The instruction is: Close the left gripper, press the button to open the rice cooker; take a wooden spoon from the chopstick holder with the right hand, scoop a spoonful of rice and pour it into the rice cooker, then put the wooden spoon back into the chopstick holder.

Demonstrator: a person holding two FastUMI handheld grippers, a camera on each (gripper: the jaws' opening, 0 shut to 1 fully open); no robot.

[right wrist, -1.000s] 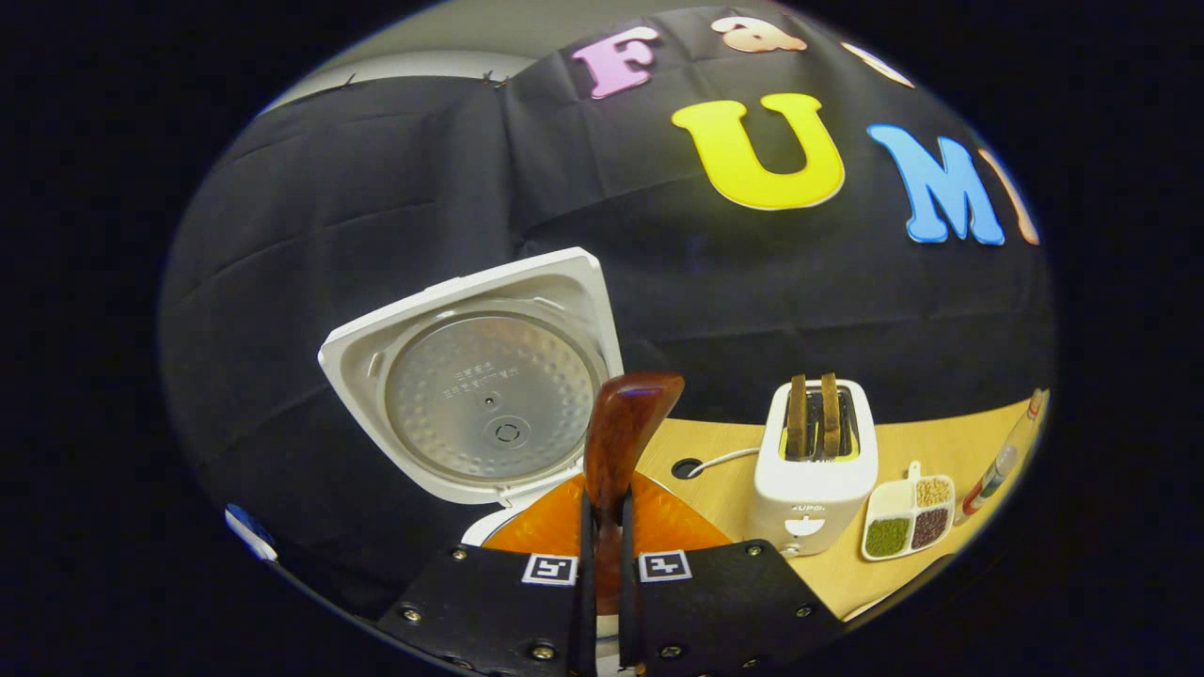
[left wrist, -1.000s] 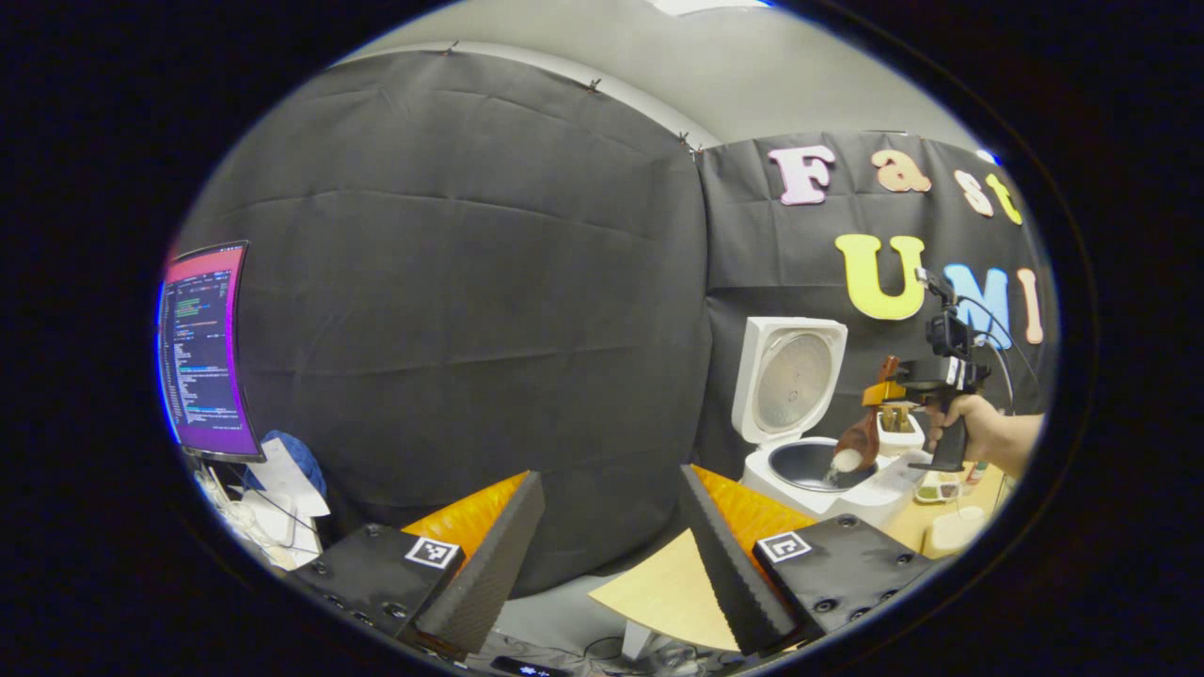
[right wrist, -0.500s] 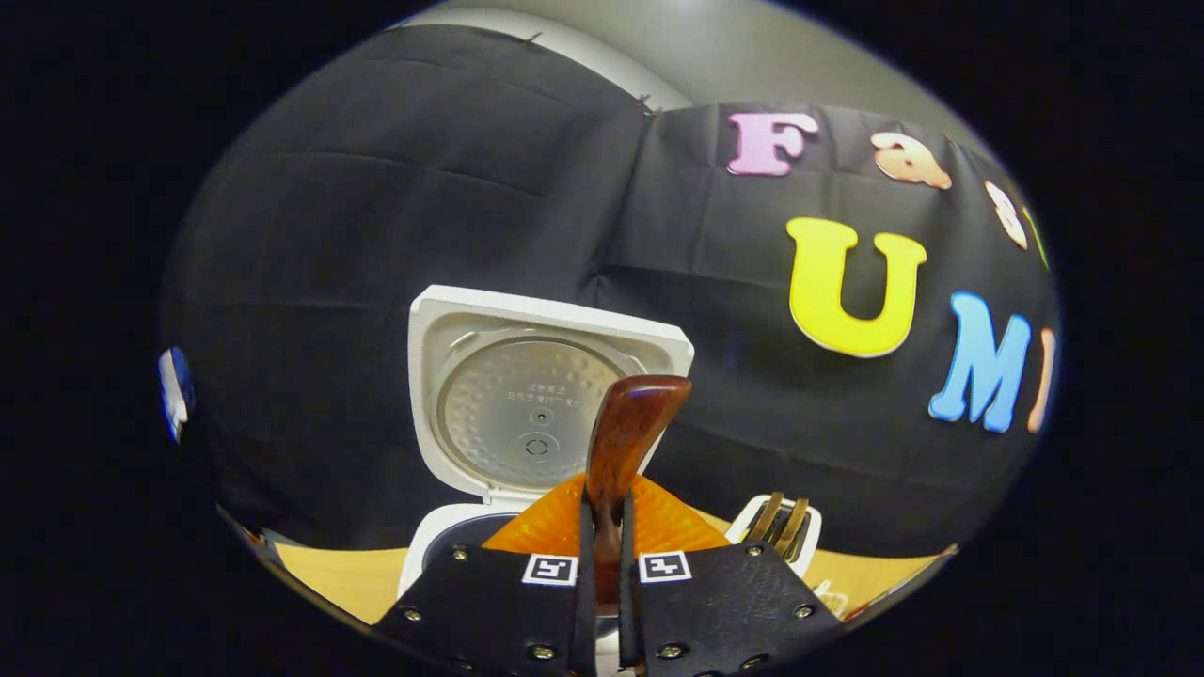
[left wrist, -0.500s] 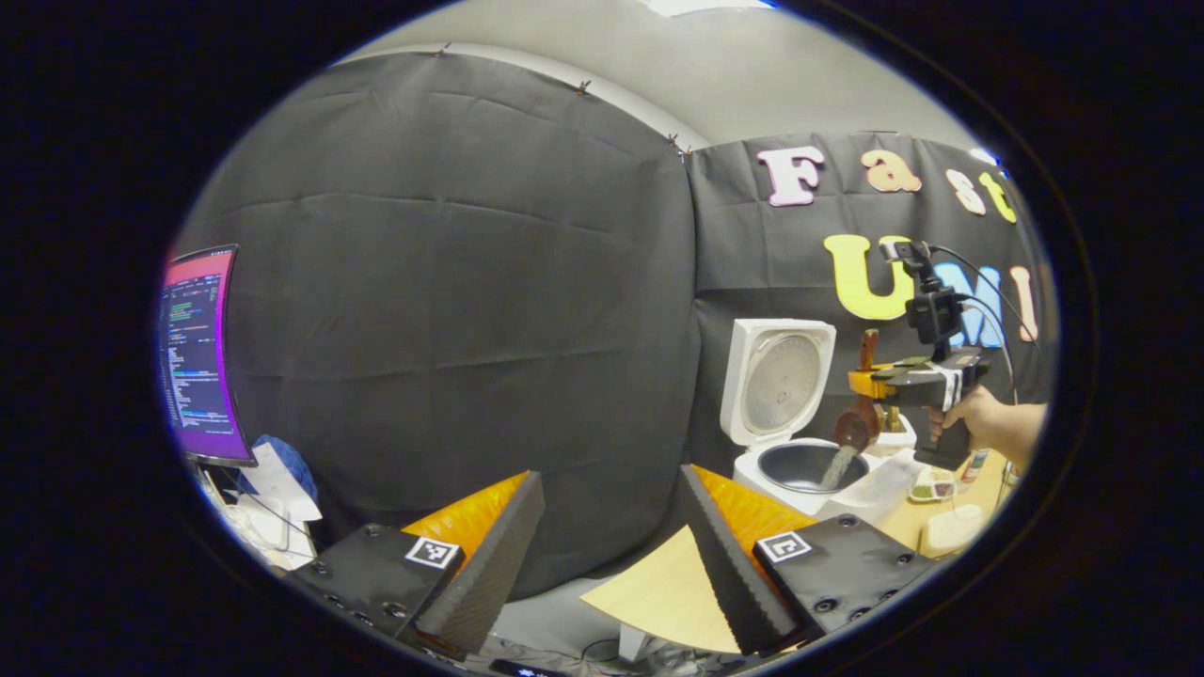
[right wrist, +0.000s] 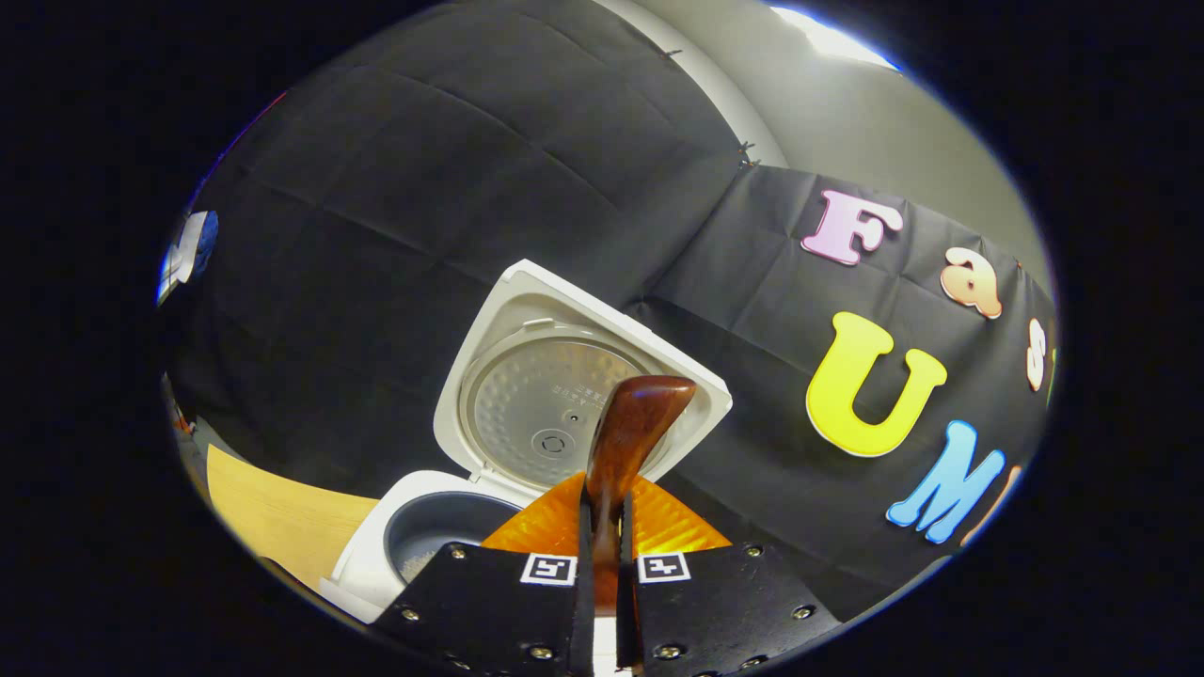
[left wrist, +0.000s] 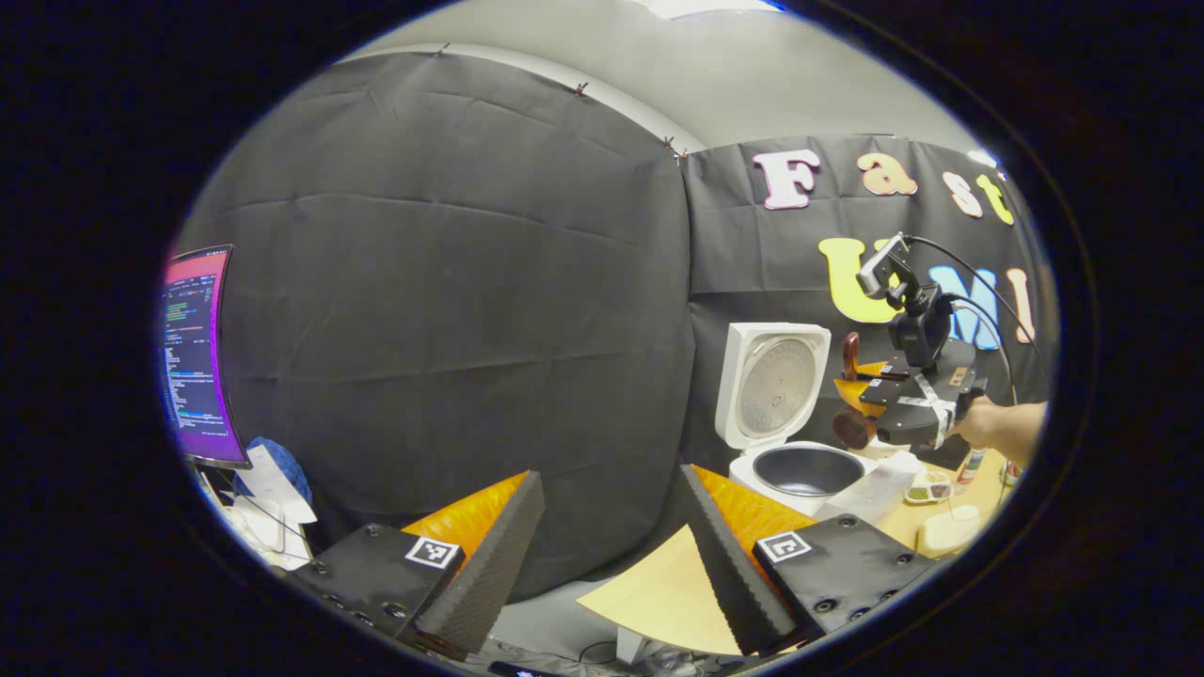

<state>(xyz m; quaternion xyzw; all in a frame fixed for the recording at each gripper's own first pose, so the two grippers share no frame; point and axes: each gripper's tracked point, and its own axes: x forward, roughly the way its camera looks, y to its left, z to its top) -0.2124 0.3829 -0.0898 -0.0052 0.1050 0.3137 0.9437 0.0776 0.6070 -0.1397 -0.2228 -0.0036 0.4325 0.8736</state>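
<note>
The white rice cooker (left wrist: pixel 767 470) stands with its lid (left wrist: pixel 773 384) raised and its dark pot (left wrist: pixel 809 467) uncovered. In the left gripper view my right gripper (left wrist: pixel 861 385), held by a hand (left wrist: pixel 997 428), hovers tilted just right of the pot, above its rim. It is shut on the wooden spoon (left wrist: pixel 851 428), whose bowl hangs beside the pot. In the right gripper view the right gripper (right wrist: pixel 602 541) pinches the spoon's brown handle (right wrist: pixel 630 432) in front of the lid (right wrist: pixel 555 395), with the pot (right wrist: pixel 437 536) lower left. My left gripper (left wrist: pixel 611 555) is open, low and far left of the cooker.
A monitor (left wrist: pixel 193 353) and loose papers sit far left. Right of the cooker, a divided seasoning tray (left wrist: pixel 926 487) and a white container (left wrist: pixel 950 531) rest on the wooden table (left wrist: pixel 658 592), whose corner lies between the left gripper's fingers.
The rice stream from the spoon into the pot has stopped. The right gripper has risen and rolled, lifting the spoon's bowl off the pot. The left gripper has barely moved.
</note>
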